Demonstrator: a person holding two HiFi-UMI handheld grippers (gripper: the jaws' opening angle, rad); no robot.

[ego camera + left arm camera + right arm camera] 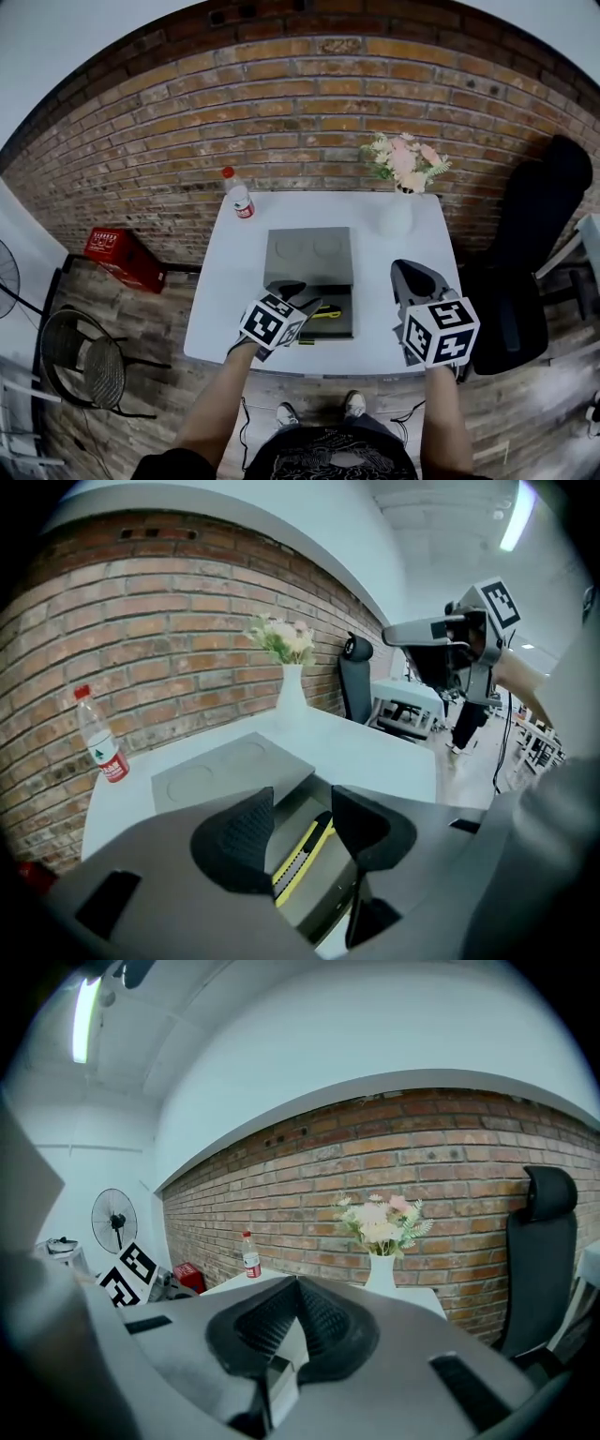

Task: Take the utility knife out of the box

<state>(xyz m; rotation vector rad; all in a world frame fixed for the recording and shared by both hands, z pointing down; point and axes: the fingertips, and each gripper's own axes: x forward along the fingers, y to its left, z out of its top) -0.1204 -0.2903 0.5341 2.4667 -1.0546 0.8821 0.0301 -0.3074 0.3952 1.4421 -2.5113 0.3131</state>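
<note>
Left claw [302,808]: released, jaws standing wide apart, pads pressing on nothing. It tilts down over the near end of the box [333,892]. The knife [305,850], yellow and black, shows in the gap between the jaws, lying lengthwise in the box's tray. Whether a jaw tip touches the knife cannot be told. In the head view the same claw [300,298] sits at the tray's left edge, with the knife [326,312] just to its right inside the box [349,323].

Right claw [297,1285]: clenched, tips together, nothing between them. In the head view it [417,277] is held over the right part of the table [234,281], apart from the box.

Lid [309,251]: grey, with two round impressions, lying flat behind the tray.

Other things on the white table: a bottle [240,199] with a red cap and label at the far left corner, and a white vase [397,214] of pale flowers at the far right.

Surroundings: a brick wall behind the table, a black chair [525,244] to the right, a red crate [122,258] on the floor to the left.
</note>
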